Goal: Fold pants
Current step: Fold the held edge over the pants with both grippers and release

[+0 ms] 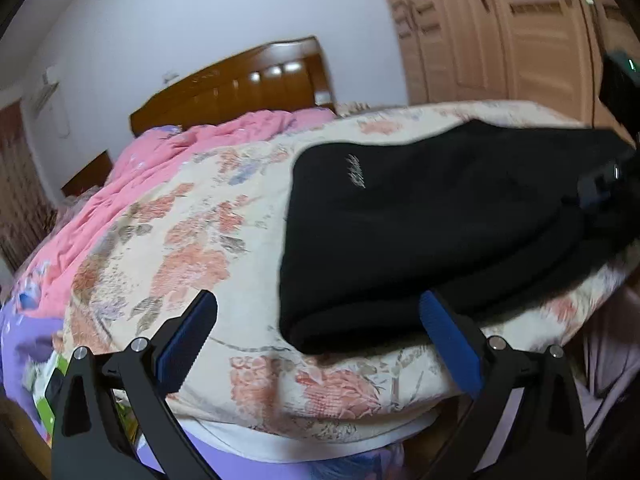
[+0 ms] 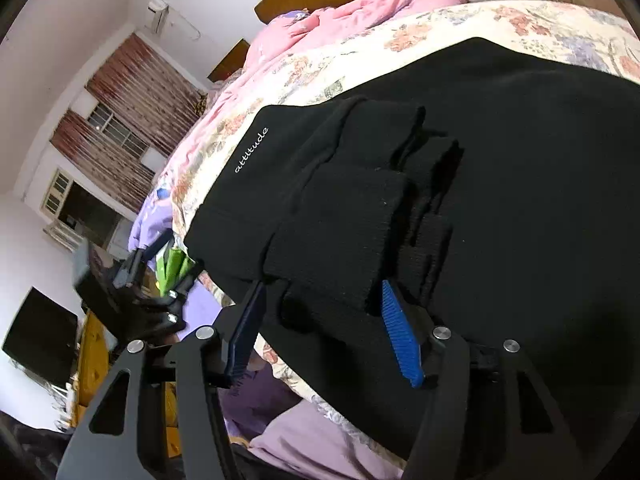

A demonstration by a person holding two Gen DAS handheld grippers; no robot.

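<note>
the black pants (image 2: 500, 184) lie folded on the floral quilt (image 1: 200, 240) near the bed's edge, the left gripper (image 1: 320, 344) spread wide and empty, and the right gripper (image 2: 324, 320), jaws straddling the ribbed cuffs (image 2: 340, 240) without visibly pinching, risks catching only one layer and dragging the fold apart.

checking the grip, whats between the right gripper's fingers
In the right wrist view, the ribbed black cuffs of the pants lie between the right gripper fingers; whether the pads press on them does not show.

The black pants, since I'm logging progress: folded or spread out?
Folded: the black pants lie as a compact layered bundle on the floral quilt, cuffs stacked on top.
</note>
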